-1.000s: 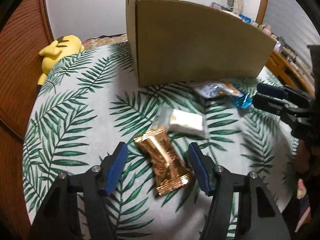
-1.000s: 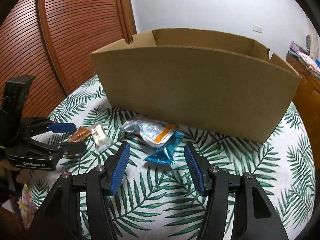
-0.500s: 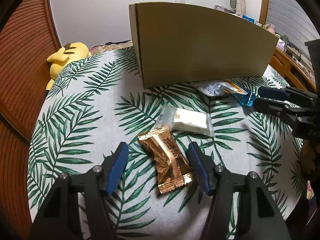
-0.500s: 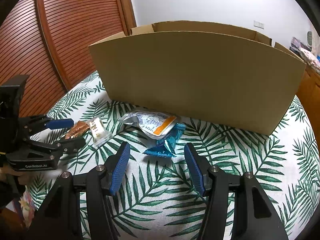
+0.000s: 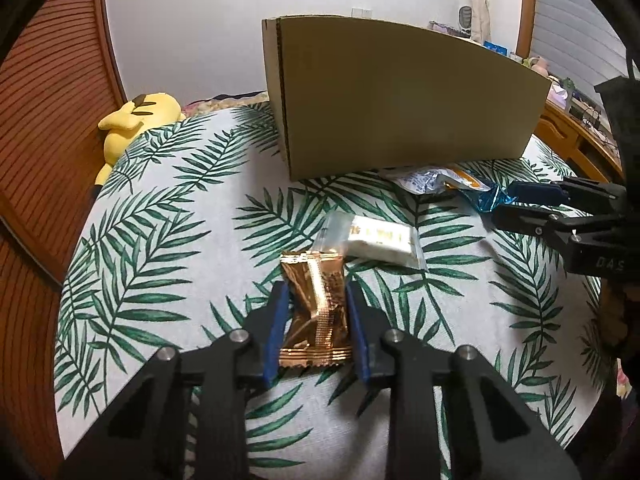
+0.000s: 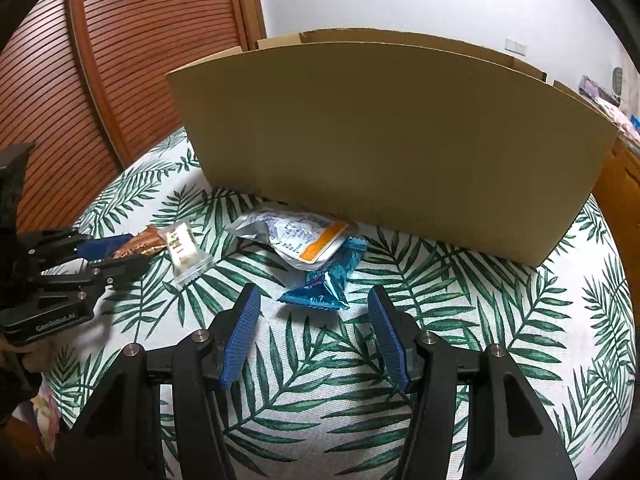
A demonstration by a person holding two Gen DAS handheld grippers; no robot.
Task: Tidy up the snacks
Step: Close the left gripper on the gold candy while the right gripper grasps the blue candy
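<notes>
Between closed-in fingers (image 5: 276,328), bronze packet (image 5: 316,312).

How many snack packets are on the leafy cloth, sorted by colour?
Shiny gold-brown wrapper, between the left gripper pads, which have just been closing: 1
Clear packet with a white bar: 1
Silver-white pouch with an orange stripe: 1
Crinkly blue foil packet, ahead of the open right gripper: 1
Total: 4
</notes>
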